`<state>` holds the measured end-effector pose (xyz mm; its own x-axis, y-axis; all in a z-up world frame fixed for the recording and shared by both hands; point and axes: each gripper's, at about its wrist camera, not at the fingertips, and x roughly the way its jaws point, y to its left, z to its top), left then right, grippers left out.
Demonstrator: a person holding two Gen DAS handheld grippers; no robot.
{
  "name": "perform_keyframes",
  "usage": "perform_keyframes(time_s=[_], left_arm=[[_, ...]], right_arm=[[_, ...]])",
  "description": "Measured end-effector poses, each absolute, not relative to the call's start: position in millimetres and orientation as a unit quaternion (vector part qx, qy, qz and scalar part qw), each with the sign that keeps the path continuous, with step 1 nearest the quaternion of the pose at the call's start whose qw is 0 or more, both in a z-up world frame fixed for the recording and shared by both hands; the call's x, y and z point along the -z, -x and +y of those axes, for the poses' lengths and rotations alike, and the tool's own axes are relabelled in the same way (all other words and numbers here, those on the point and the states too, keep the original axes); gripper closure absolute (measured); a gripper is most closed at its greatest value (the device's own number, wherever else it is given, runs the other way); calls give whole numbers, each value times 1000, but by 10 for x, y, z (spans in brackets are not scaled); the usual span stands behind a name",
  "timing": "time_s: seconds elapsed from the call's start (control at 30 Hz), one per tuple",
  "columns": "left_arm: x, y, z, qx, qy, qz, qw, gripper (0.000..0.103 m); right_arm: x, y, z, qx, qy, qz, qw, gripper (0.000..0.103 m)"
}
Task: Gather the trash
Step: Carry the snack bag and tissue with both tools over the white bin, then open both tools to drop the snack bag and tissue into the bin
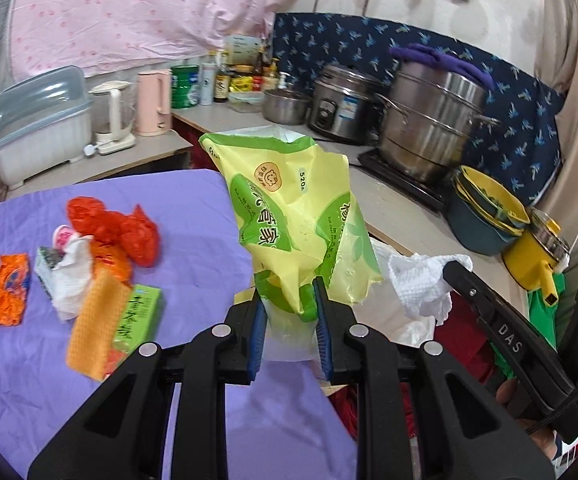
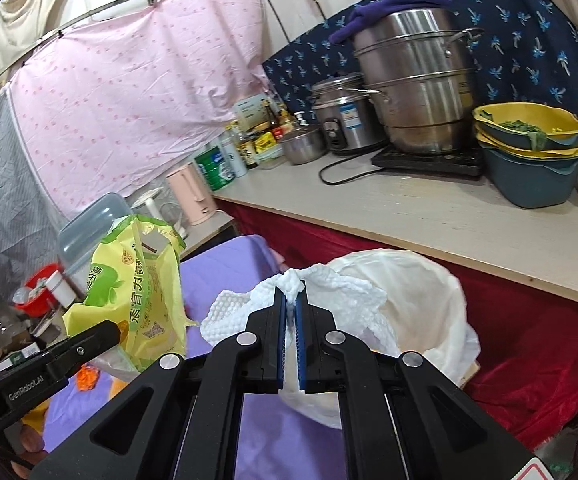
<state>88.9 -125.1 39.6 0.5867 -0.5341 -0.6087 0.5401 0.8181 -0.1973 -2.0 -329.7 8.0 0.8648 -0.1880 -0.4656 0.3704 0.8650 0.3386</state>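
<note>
We note a yellow-green printed bag (image 1: 297,216), white dimpled paper towel (image 2: 329,292), purple cloth (image 1: 193,220) on the bench, crumpled red plastic (image 1: 117,228), pink dotted curtain (image 2: 137,92), navy cloth with blue sprigs (image 2: 529,20).

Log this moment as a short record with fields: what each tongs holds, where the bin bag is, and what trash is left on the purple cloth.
left tongs: shut on yellow-green plastic wrapper
right tongs: shut on crumpled white paper towel
white plastic bin bag: open, just beyond the right tongs, below the counter edge
left on purple tablecloth: red plastic bag, orange wrapper, green carton, yellow sponge cloth
</note>
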Motion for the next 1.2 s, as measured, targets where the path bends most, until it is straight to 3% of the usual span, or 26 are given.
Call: perform_keyframes(time_s=[0.43,0.63,0.73,0.97,1.2], left_arm=[[-41,-1061,-2029,343,-45,374,861,81],[131,-1184,-2170,355,-46,397,845,75],[199,-1242,-2211,358,-44,403,841,71],[200,-1271,-2165,340,-40,391,854,43],[92,-1312,-1991,318,-27,377,869,31]], right_arm=[[230,-131,-3791,171,-228,242,927,98],[322,-209,-3847,173,-228,251,925,98],[370,-249,-3885,176,-231,256,922,98],[388,-312,-3908,181,-231,253,922,91],[257,-302,-3863,181,-225,238,928,76]])
